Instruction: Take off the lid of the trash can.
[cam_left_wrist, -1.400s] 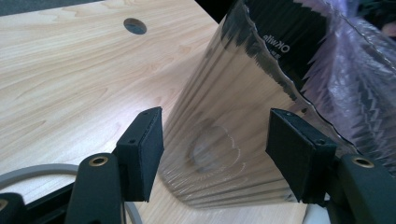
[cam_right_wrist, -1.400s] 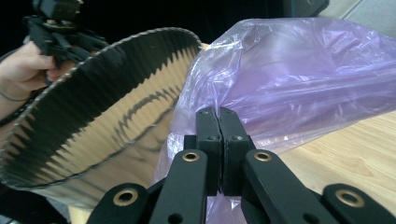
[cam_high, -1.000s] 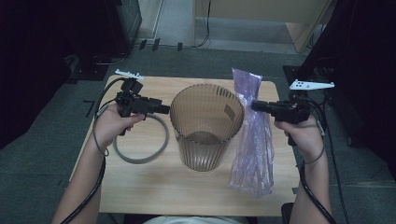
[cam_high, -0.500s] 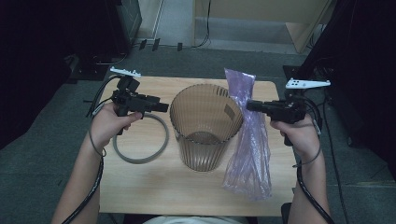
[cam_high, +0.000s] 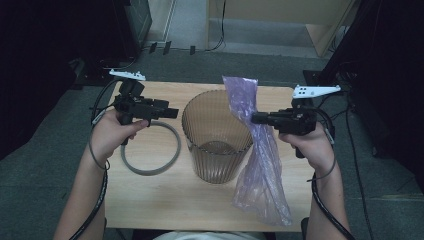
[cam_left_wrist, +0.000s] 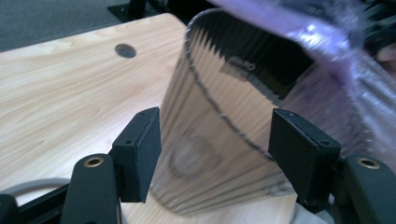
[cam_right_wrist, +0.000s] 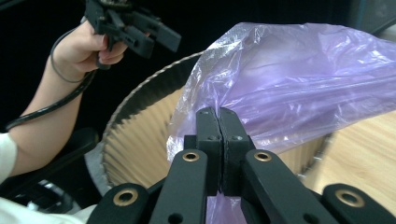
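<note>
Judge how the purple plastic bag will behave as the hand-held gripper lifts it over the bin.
The purple plastic bag probably stays floppy: it hangs in crumpled folds below the right hand-held gripper, whose jaws are pinched shut on it. It seems light, being thin and see-through. Its glossy film may slip.

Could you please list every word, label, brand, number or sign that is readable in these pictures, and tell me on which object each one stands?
Small pale lettering seen through the wall of the ribbed bin, in the left gripper view: too blurred to read.
Purple plastic bag: no text.
Grey ring, table, left gripper, right gripper: no text.
</note>
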